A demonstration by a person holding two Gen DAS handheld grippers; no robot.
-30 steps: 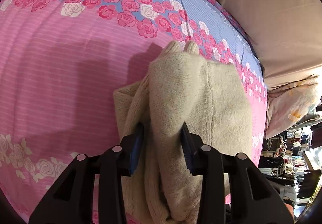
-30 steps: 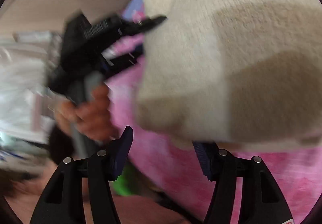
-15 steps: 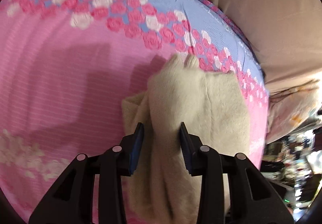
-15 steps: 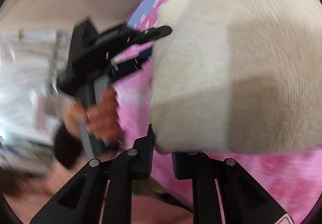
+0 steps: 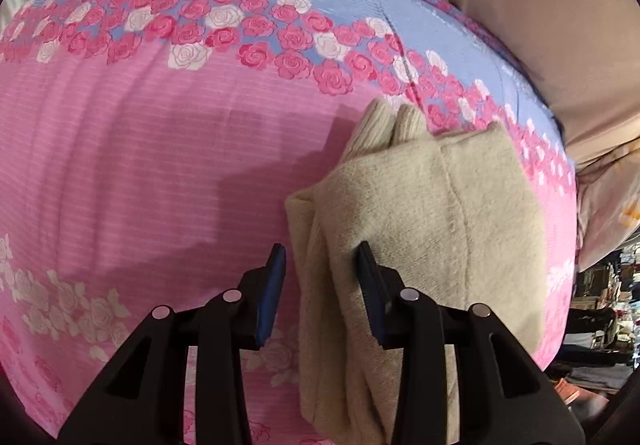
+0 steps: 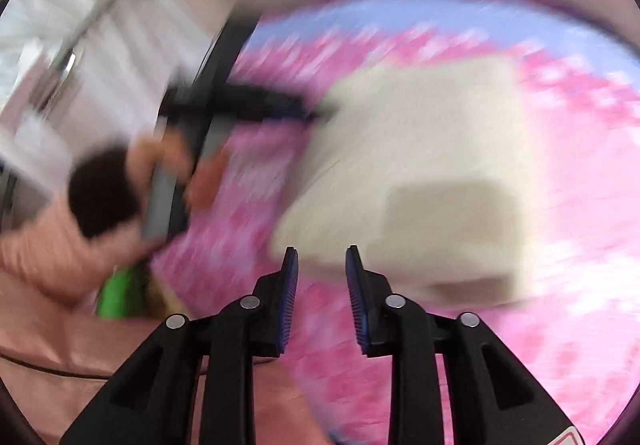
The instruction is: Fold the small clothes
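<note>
**Folded sweater left on the bedspread, both grippers empty**

A bed fills the scene, covered by a pink bedspread [image 5: 152, 173] with a blue band and a border of printed roses; a beige curtain or wall is seen behind it, and cluttered shelves at the far right edge. The cream knitted sweater [image 5: 432, 213] is laid flat on the spread as a compact bundle, its two ribbed cuffs tucked together at the far end, so that the layers are kept stacked by their own weight.

The left gripper [image 5: 320, 277] is held low over the near left edge of the bundle. Its jaws are parted with nothing pinched between them: one finger is seen over the bare spread, the other over the knit, and whether that one touches the cloth cannot be told. This placement is judged to suit a release or a last straightening of the edge.

The right gripper [image 6: 320, 277] is seen in a heavily blurred view, so rapid motion is implied. Its jaws are likewise apart and empty, just short of the sweater's near corner. The fold is judged to be essentially complete.
</note>
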